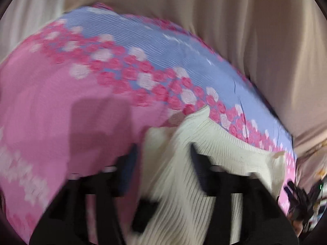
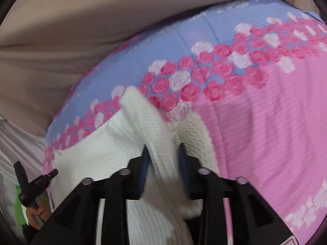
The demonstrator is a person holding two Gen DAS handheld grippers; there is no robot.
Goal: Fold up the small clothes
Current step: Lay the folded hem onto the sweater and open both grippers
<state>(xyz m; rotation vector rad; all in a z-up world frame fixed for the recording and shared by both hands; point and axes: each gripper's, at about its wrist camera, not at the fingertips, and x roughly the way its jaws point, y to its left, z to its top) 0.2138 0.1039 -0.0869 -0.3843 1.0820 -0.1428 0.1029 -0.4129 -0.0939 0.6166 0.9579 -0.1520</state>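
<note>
Work surface: pink-and-lavender bedspread printed with bands of pink and white roses (image 2: pixel 255 122), spread flat, backed on the far side by beige draped curtain fabric (image 2: pixel 81 30). Task item: white ribbed knit garment (image 2: pixel 122 143), lying on the near part of the bedspread, long axis running from the near edge toward the far rose band, one raised fold pointing away. Left gripper (image 1: pixel 163 159): jaws parted, knit bunched between them, pad contact not discernible through motion blur. Right gripper (image 2: pixel 164 153): blue pads (image 2: pixel 145 163) flanking the raised fold, jaws partly apart, firm pinch not confirmable. Left gripper also visible at the left margin of the right wrist view, held by a hand (image 2: pixel 37 214).
</note>
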